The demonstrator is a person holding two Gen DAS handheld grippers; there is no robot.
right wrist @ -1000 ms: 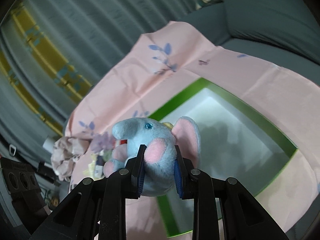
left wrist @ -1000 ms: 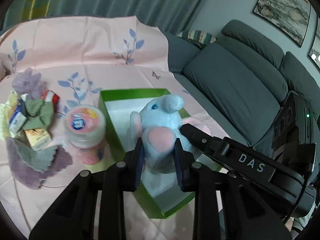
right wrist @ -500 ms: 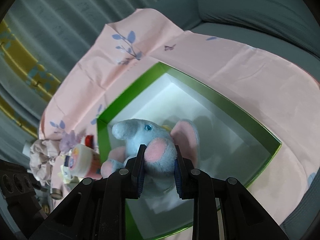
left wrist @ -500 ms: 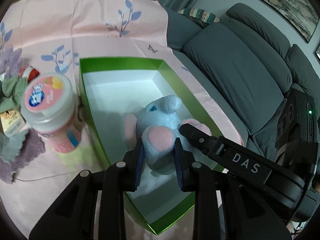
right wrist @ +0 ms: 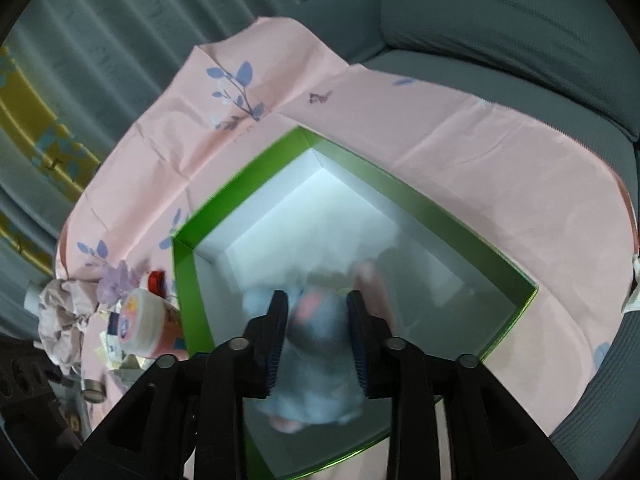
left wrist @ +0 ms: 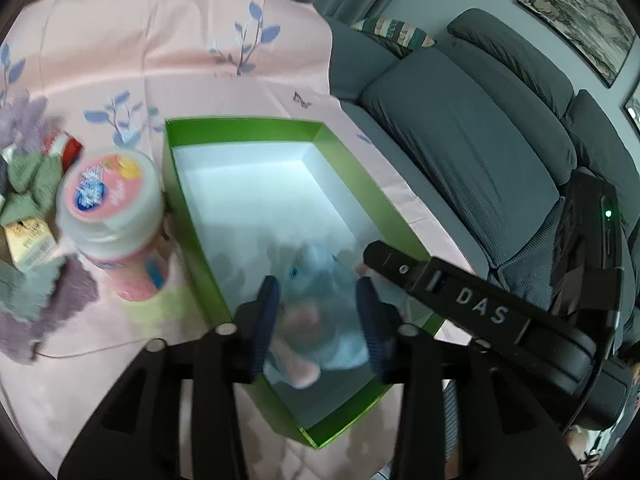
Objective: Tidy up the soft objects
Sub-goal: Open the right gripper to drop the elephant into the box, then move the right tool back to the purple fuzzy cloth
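Observation:
A light-blue plush elephant with pink ears lies blurred and low inside the green box, which has a white floor. My left gripper straddles the toy; its jaws are opening and the pads no longer squeeze it. From the right, a finger of my right gripper reaches in beside the toy. In the right wrist view the elephant sags below my right gripper, whose jaws are opening around it over the box.
A pink-lidded jar stands just left of the box on the pink cloth. Beyond it lie green knit pieces, a purple knit piece and a small carton. A grey sofa runs along the right.
Both grippers have sunk toward the box and their jaws have widened. The elephant, held high and sharp before, has slipped down between the fingers and is now blurred in the box.

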